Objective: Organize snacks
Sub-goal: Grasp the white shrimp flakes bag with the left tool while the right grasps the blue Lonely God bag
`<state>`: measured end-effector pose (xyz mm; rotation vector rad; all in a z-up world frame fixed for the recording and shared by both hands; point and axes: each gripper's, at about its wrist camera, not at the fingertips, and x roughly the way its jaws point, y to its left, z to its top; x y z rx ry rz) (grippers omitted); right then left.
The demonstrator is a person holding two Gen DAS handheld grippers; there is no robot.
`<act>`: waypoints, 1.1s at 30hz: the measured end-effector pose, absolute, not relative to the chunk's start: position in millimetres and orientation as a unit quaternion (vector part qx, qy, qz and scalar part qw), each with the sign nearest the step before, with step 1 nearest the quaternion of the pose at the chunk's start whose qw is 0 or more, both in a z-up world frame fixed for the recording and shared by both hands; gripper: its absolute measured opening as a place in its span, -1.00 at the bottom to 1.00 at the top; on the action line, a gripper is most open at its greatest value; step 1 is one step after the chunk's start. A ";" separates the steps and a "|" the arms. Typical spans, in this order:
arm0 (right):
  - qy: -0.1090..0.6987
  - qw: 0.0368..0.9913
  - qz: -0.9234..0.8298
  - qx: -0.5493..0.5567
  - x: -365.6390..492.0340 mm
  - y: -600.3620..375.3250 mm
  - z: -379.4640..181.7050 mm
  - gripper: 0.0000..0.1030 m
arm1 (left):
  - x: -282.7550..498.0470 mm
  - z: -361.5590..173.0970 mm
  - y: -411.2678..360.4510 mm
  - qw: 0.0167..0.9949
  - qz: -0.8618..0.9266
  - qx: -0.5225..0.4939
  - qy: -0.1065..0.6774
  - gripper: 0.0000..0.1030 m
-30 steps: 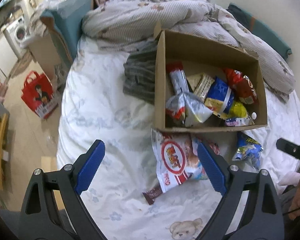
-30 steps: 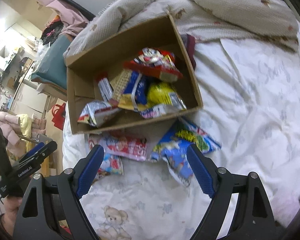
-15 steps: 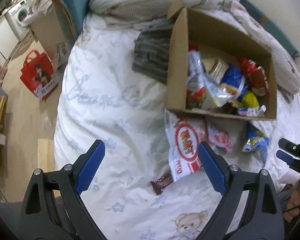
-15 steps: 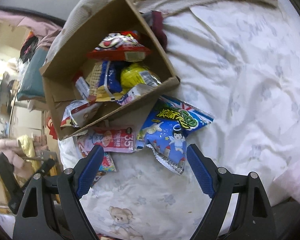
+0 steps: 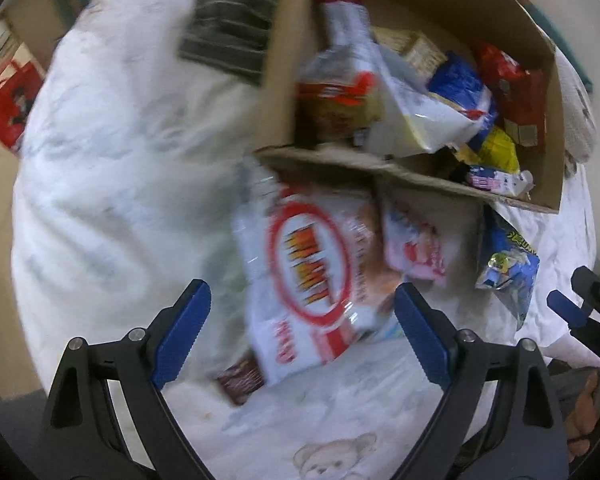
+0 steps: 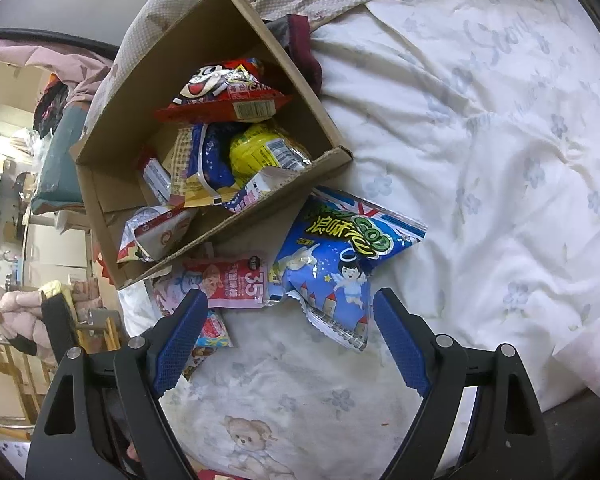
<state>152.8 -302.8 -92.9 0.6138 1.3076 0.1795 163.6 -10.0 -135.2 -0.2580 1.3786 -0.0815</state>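
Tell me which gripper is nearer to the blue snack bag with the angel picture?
Right. The right gripper hangs open just over the blue snack bag, which lies between its fingers. The left gripper is open over the white-and-red bag, further aside.

Right gripper [image 6: 288,334] jaws apart, empty, above blue snack bag [image 6: 340,264] beside cardboard box [image 6: 112,128] on bed [image 6: 500,160].

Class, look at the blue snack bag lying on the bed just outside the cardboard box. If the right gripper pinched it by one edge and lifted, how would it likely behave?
The blue snack bag looks puffed and crinkled, so it is probably light and would sag from a pinched edge. Its glossy film may slip between the open right gripper fingers. The contents could crush if squeezed mid-bag.
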 end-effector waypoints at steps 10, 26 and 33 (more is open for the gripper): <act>0.595 0.752 0.076 0.273 156.4 -305.3 -91.8 0.69 | 161.7 -149.8 -31.0 0.766 -0.064 -0.109 0.630 0.13; 0.583 0.751 0.040 0.308 151.9 -329.4 -92.4 0.70 | 93.9 -73.5 16.5 0.771 -0.054 -0.139 0.619 -0.19; 0.631 0.703 0.036 0.326 165.4 -319.1 -128.0 0.70 | 87.6 -60.6 22.6 0.786 -0.047 -0.148 0.599 -0.19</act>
